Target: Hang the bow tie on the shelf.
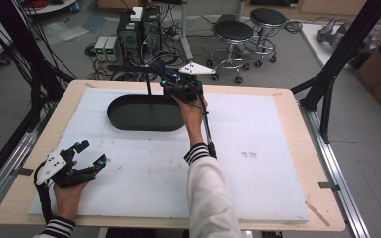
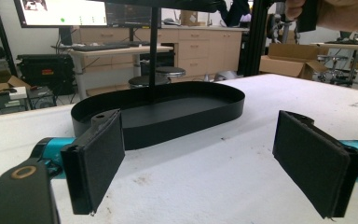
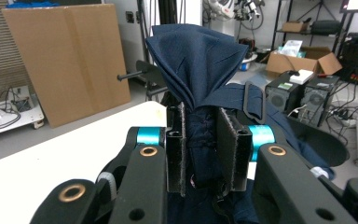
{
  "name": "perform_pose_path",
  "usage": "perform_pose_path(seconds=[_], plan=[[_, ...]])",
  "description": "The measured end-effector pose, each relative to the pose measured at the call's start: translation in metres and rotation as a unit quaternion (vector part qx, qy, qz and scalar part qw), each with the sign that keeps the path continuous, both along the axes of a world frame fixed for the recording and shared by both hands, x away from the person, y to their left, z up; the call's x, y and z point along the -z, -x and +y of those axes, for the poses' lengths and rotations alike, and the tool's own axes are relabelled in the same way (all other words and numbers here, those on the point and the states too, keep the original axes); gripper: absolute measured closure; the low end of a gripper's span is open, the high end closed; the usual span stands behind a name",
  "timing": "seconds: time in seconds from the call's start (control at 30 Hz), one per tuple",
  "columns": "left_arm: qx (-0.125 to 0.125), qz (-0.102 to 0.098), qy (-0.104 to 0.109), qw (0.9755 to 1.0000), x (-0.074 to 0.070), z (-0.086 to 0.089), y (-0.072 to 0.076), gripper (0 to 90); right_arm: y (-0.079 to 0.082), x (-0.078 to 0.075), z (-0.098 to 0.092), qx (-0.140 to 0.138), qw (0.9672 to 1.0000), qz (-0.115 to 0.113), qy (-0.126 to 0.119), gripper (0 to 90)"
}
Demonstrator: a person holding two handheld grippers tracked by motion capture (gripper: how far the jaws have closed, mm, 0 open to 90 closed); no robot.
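Navy folded cloth point(image 1: 158, 66) held by the right gripper point(image 1: 178, 85) above the far rim of the black oval metal tray point(image 1: 129, 118) (high view). Left gripper point(image 2: 198, 154): jaws wide apart, empty, facing the tray. Right gripper view: jaws clamped on the cloth.

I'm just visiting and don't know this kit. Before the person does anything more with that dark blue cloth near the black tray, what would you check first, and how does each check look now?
1. Right gripper holds the cloth: ok, jaws shut on a bunched fold.
2. Left gripper free to help: ok, jaws wide open with nothing between them.
3. Tray has room: ok, its floor looks bare in the left gripper view.
4. Stand post out of the cloth's way: cannot tell, the right hand is close to it.
5. How much cloth hangs below the jaws: cannot tell.
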State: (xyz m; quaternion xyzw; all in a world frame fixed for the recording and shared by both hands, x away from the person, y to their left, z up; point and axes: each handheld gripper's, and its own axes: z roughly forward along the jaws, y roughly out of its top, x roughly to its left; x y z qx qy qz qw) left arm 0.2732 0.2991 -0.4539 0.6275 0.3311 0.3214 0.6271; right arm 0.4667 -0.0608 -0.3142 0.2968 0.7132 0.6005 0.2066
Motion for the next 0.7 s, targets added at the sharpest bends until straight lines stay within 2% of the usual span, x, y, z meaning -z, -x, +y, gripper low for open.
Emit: perform_pose_path(seconds=[0.33, 0.7], plan=[[0.001, -0.002, 0.001, 1.0, 0.0, 0.0, 0.0, 16.8, -0.007, 0.01, 0.005, -0.001, 0.9996, 0.024, 0.013, 74.4], [0.001, -0.001, 0.001, 1.0, 0.0, 0.0, 0.0, 16.7, -0.009, 0.019, 0.012, 0.006, 0.9978, 0.038, 0.053, 74.3]])
